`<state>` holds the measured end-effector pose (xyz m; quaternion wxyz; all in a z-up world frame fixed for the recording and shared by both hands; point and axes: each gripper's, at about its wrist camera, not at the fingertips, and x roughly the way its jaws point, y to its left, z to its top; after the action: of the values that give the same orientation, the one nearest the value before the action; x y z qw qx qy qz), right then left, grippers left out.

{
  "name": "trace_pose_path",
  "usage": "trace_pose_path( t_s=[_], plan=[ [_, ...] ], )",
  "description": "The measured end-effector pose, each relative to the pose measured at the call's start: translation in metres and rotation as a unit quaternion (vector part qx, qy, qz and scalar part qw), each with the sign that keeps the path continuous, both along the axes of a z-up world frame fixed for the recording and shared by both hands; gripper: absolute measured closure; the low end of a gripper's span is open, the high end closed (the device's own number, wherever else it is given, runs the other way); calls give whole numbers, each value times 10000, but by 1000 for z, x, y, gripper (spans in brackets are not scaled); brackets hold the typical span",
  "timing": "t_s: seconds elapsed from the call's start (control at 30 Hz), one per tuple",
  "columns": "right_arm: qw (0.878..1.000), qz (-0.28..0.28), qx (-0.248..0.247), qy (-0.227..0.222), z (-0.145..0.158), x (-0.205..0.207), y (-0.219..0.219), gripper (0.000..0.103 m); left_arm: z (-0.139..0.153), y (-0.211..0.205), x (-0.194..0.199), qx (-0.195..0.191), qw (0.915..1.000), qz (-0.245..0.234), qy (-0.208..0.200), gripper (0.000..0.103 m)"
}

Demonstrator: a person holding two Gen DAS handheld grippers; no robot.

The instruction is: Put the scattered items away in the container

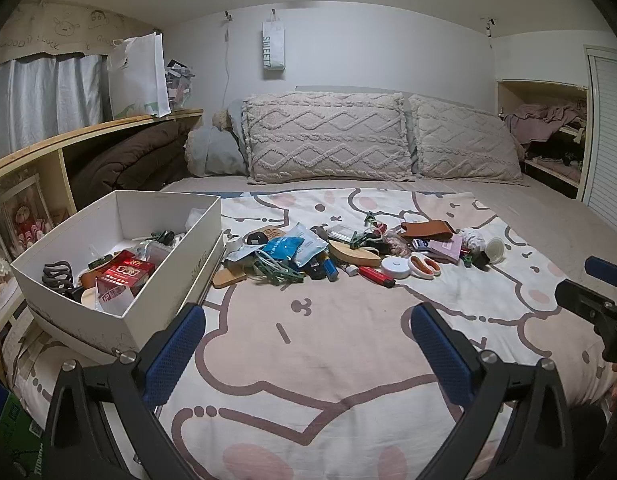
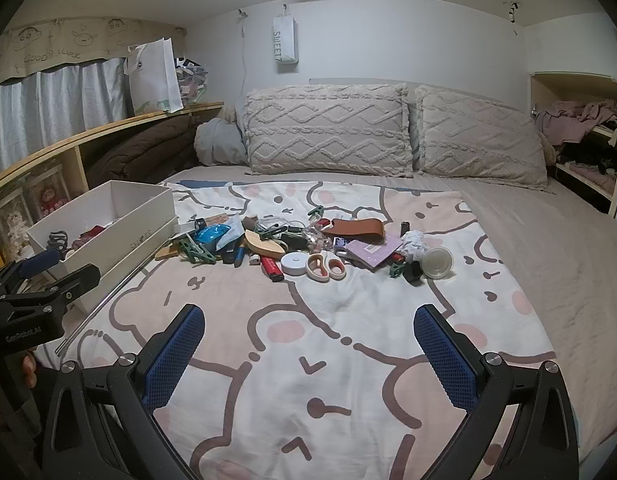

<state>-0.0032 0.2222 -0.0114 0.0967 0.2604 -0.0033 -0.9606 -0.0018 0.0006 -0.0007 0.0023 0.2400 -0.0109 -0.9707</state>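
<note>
A bed under a cartoon-print blanket fills both views, and on its left side sits the white box, already part-filled with a red packet and a dark claw clip among other bits. Across the middle of the blanket, well ahead of both grippers, lies the scattered pile: a brown leather pouch, a blue foil sachet, a wooden oval piece, pink-handled scissors, a round white disc, a red lighter and a clear plastic cup on its side. The left gripper and right gripper both hover over bare blanket with jaws spread wide and nothing between them. Everything looks light; the sachet and pouch should be soft and pinch easily at an edge, the scissors likely grip best across the handles, the lighter across its flat sides, while the cup may crush or roll, so its rim seems the safer hold
</note>
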Motion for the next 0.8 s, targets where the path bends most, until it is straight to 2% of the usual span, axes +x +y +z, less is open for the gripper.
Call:
trace_pose_path(
  t_s=[0.8],
  plan=[
    [10000,1,-3,-18,1,0,-1,0,-3,3,0,-32,10000,-12,-15,0]
  ],
)
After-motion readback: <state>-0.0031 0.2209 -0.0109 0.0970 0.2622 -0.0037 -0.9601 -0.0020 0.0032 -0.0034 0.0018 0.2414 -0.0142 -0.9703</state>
